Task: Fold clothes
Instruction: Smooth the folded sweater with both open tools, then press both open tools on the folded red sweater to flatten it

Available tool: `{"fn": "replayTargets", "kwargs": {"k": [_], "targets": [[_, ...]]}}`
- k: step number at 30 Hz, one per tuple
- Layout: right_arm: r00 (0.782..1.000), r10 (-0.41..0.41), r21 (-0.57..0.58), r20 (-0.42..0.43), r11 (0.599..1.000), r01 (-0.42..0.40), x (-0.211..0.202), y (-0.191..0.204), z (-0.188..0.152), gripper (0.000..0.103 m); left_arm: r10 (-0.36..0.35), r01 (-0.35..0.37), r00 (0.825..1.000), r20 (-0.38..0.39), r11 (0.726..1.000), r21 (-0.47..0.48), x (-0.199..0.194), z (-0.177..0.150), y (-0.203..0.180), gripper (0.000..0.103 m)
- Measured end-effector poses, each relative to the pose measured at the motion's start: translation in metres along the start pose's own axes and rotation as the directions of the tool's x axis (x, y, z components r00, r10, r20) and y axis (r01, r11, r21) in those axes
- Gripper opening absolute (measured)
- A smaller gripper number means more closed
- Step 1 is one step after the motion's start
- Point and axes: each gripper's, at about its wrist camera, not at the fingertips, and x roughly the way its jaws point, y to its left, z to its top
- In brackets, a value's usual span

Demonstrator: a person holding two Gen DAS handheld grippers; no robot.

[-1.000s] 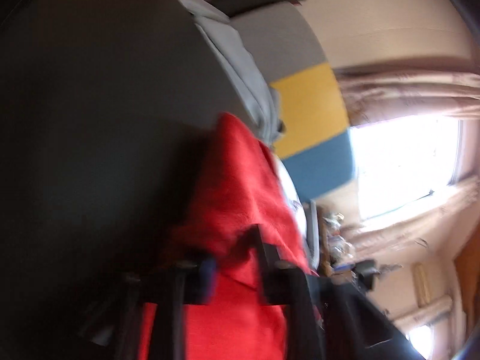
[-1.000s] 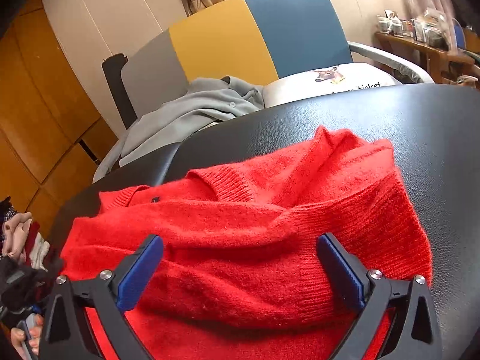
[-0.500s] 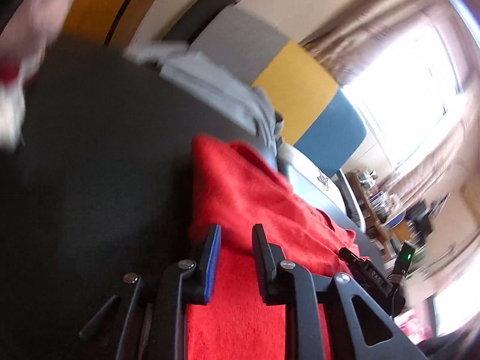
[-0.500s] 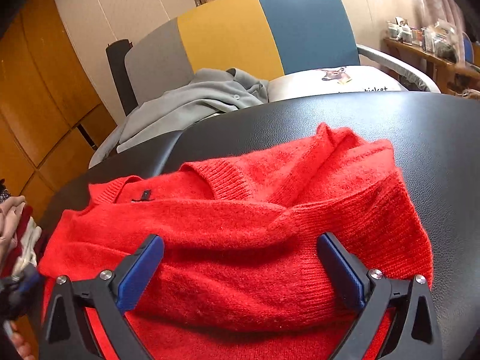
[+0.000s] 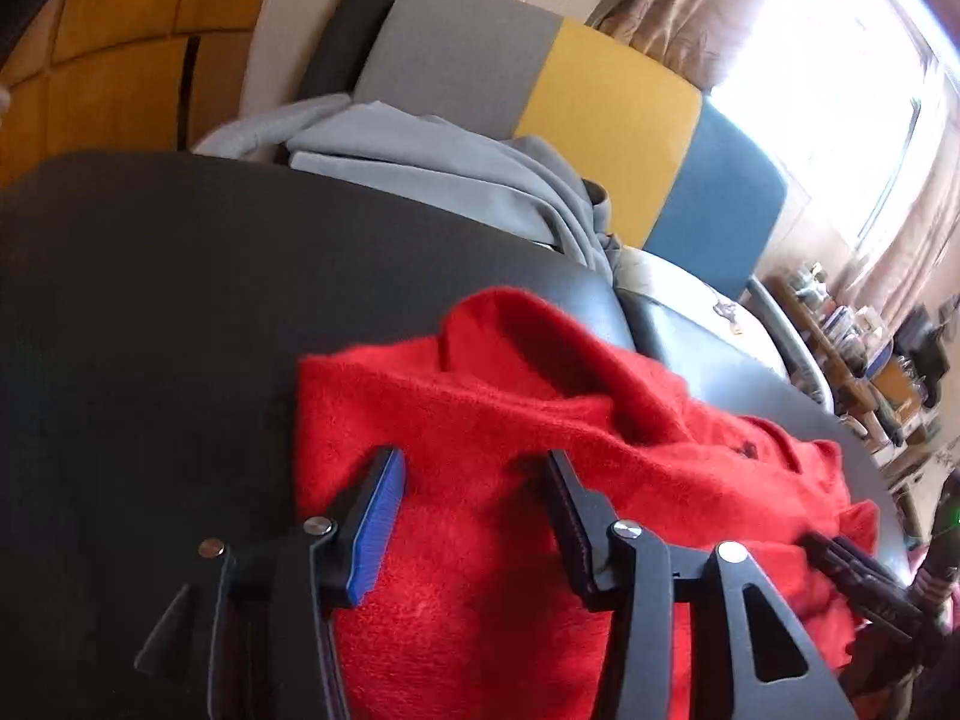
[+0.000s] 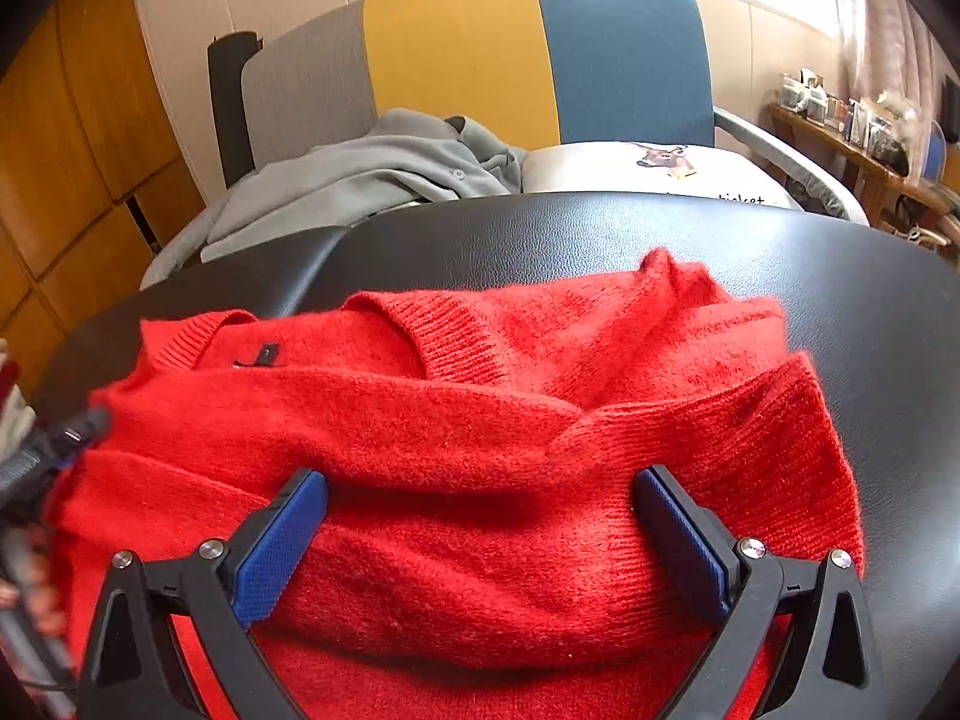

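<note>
Closest to us, our left hand-held gripper hangs over the red sweater, its jaws opening, clamping nothing. Our right hand-held gripper spreads wide above the same sweater, pads off the wool. It lies folded on the black tabletop. Beyond, gray clothes lie on a chair.

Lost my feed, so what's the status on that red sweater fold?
Left claw opening, nothing pinched. Right claw open over the cloth. Red sweater bunched on black table, part-folded. Nothing in the way.
</note>
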Motion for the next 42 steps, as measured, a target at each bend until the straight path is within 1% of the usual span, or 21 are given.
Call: {"fn": "replayTargets", "kwargs": {"k": [2,6,8,9,10,12,13,15,16,18,20,22,24,26,27,29,32,37,39,41,42], "targets": [[1.000,0.009,0.007,0.004,1.000,-0.009,0.000,-0.002,0.000,0.103,-0.023,0.023,1.000,0.006,0.999,-0.029,-0.002,0.001,0.008,0.043],[0.999,0.044,0.029,0.016,0.999,-0.044,-0.001,-0.009,0.001,0.103,0.021,-0.021,1.000,0.003,1.000,0.007,-0.002,0.003,0.003,0.041],[0.997,0.072,0.046,0.020,0.996,-0.072,-0.003,-0.012,0.001,0.103,0.057,-0.057,0.998,0.003,0.997,0.058,0.000,0.008,-0.006,0.041],[0.995,0.100,0.052,0.016,0.994,-0.101,-0.006,-0.015,0.002,0.103,0.082,-0.084,0.996,0.017,0.992,0.099,-0.007,0.010,-0.013,0.042],[0.991,0.131,0.059,0.016,0.990,-0.132,-0.011,-0.018,0.003,0.103,0.070,-0.074,0.997,0.041,0.989,0.126,-0.017,0.010,-0.018,0.042],[0.979,0.197,0.076,0.045,0.977,-0.200,-0.034,-0.028,-0.001,0.103,0.031,-0.046,0.995,0.091,0.984,0.175,-0.038,0.010,-0.028,0.046],[0.976,0.209,0.073,0.068,0.974,-0.213,-0.045,-0.032,-0.004,0.103,0.017,-0.036,0.995,0.093,0.979,0.199,-0.041,0.008,-0.032,0.046],[0.970,0.224,0.064,0.091,0.971,-0.230,-0.067,-0.042,-0.014,0.103,-0.007,-0.016,0.996,0.091,0.969,0.248,-0.046,0.004,-0.042,0.047],[0.970,0.228,0.066,0.086,0.970,-0.234,-0.072,-0.046,-0.019,0.103,-0.018,-0.006,0.996,0.089,0.962,0.272,-0.048,0.003,-0.046,0.048],[0.970,0.235,0.060,0.063,0.969,-0.239,-0.079,-0.051,-0.026,0.103,0.003,-0.027,0.997,0.072,0.942,0.335,-0.042,-0.003,-0.055,0.048],[0.966,0.254,0.048,0.040,0.965,-0.256,-0.081,-0.051,-0.027,0.103,0.035,-0.053,0.998,0.053,0.927,0.372,-0.032,-0.008,-0.057,0.049],[0.964,0.262,0.032,0.039,0.964,-0.263,-0.081,-0.049,-0.022,0.103,0.059,-0.063,0.998,0.021,0.934,0.351,-0.024,-0.011,-0.047,0.051],[0.966,0.254,0.005,0.059,0.967,-0.254,-0.079,-0.043,-0.011,0.103,0.071,-0.065,0.997,-0.008,0.945,0.320,-0.018,-0.013,-0.035,0.053],[0.975,0.210,-0.003,0.071,0.978,-0.210,-0.071,-0.041,0.000,0.103,0.036,-0.023,0.999,-0.041,0.958,0.286,-0.016,-0.012,-0.024,0.057],[0.983,0.173,0.004,0.066,0.985,-0.173,-0.064,-0.042,0.004,0.103,0.038,-0.024,0.998,-0.044,0.959,0.282,-0.014,-0.011,-0.020,0.057],[0.998,0.069,0.043,-0.002,0.997,-0.069,-0.037,-0.048,0.005,0.103,0.049,-0.035,0.998,-0.042,0.959,0.282,-0.012,-0.010,-0.015,0.057],[0.997,-0.056,0.048,-0.051,0.997,0.058,-0.008,-0.051,-0.010,0.103,0.059,-0.047,0.998,-0.034,0.958,0.284,-0.011,-0.010,-0.014,0.057],[0.999,0.009,0.100,-0.038,0.995,-0.005,-0.011,-0.059,-0.014,0.103,0.063,-0.058,0.998,-0.011,0.963,0.262,-0.018,-0.012,-0.012,0.057],[0.999,0.000,0.093,-0.040,0.996,0.003,-0.011,-0.057,-0.014,0.103,0.074,-0.073,0.997,0.004,0.967,0.243,-0.026,-0.011,-0.013,0.057],[0.999,-0.021,0.075,-0.046,0.997,0.025,-0.009,-0.053,-0.015,0.103,0.071,-0.080,0.997,0.042,0.965,0.250,-0.036,-0.009,-0.018,0.057],[0.999,-0.027,0.071,-0.045,0.997,0.030,-0.009,-0.051,-0.015,0.103,0.068,-0.077,0.997,0.044,0.964,0.255,-0.038,-0.006,-0.021,0.057]]}}
